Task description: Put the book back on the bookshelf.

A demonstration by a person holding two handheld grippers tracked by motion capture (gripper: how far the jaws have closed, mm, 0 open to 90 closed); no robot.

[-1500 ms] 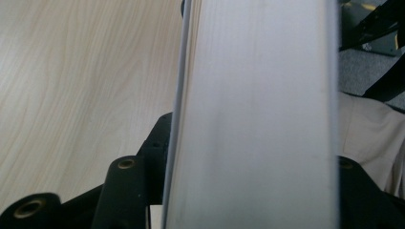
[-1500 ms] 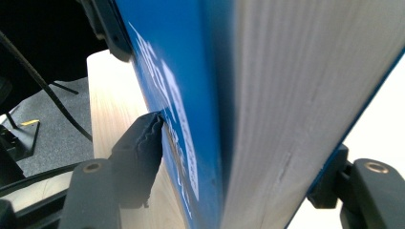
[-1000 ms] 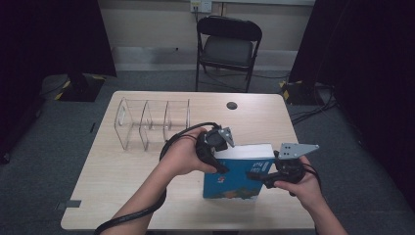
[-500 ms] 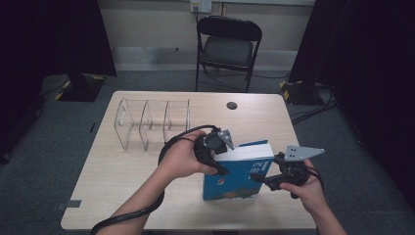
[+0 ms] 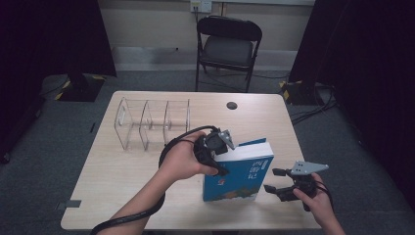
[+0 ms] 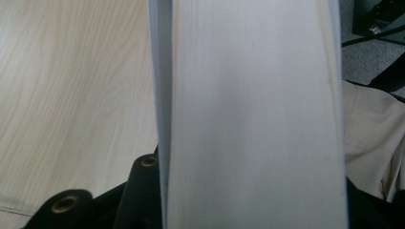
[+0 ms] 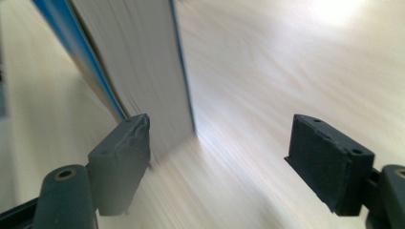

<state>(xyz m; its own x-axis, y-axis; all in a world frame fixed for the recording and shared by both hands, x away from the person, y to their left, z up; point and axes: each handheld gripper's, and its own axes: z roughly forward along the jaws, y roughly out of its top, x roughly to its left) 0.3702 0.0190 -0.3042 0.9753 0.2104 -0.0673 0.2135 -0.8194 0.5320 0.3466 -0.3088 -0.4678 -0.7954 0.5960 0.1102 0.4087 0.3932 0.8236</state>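
The pale wooden tabletop (image 5: 122,196) takes up the middle of the room, with a black folding chair (image 5: 229,46) standing beyond its far edge. On the far left part of the tabletop sits a clear plastic rack (image 5: 151,122) with several upright dividers, and a small dark round disc (image 5: 232,105) lies near the far edge. Toward the near side, right of centre, a thick blue book (image 5: 238,178) stands upright on its edge, cover facing the person, white page block on top. The left gripper (image 5: 215,147) is at the book's upper left corner, its jaws pinching the book across its thickness; in the left gripper view the page block (image 6: 253,114) rises between the two black jaws. The right gripper (image 5: 279,182) hovers just beside the book's right edge, apart from it, its jaws spread wide, and in the right gripper view the book's page edge (image 7: 138,71) stands just beyond the left jaw.
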